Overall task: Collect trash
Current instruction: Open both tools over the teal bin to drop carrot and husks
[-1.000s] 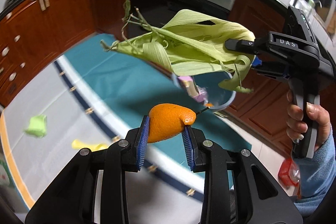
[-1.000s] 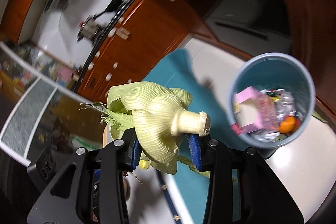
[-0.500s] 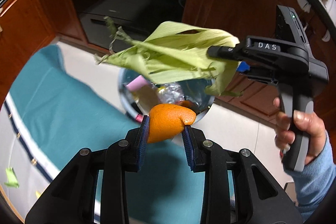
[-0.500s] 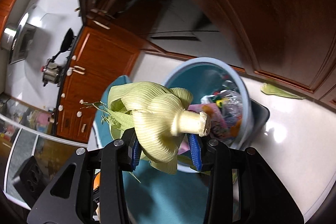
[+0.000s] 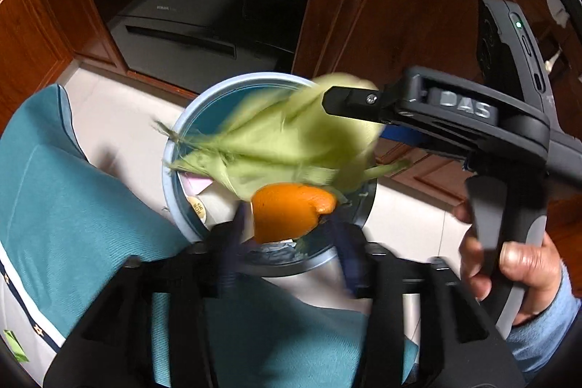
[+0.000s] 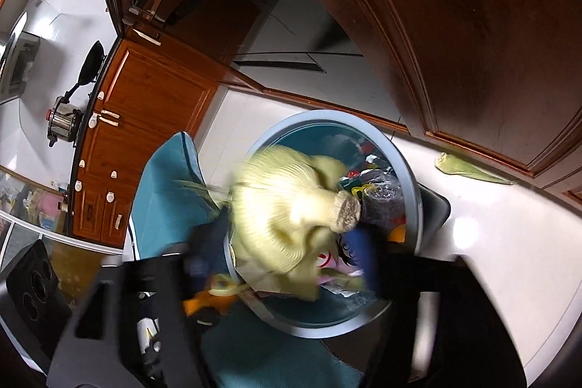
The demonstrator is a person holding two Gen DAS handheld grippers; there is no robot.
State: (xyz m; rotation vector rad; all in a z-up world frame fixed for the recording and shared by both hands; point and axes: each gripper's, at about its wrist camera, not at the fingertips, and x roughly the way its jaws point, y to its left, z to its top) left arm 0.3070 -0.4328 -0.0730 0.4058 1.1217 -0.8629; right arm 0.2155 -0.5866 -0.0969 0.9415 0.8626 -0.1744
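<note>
A blue-rimmed trash bin (image 5: 171, 148) with wrappers inside stands on the white floor. My left gripper (image 5: 287, 228) hangs over its near rim. Its jaws are opening, and the orange peel (image 5: 291, 210) sits loose between the blurred fingers. In the right wrist view my right gripper (image 6: 287, 242) is also opening above the bin (image 6: 411, 177). The pale green corn husk (image 6: 291, 217) is blurred between its spread fingers and the pads stand clear of it. Seen from the left, the husk (image 5: 276, 148) lies across the bin mouth under a right finger (image 5: 349, 100).
A teal cloth (image 5: 72, 206) lies close beside the bin on the left. Dark wooden cabinets (image 6: 454, 24) and a black oven (image 5: 189, 6) stand right behind the bin. A loose husk piece (image 6: 469, 168) lies on the floor by the cabinet base. A hand (image 5: 509, 264) holds the right gripper's handle.
Both grippers have come down over the bin. Both pairs of jaws have spread apart. The husk and the peel have come loose, and the husk is dropping toward the bin.
</note>
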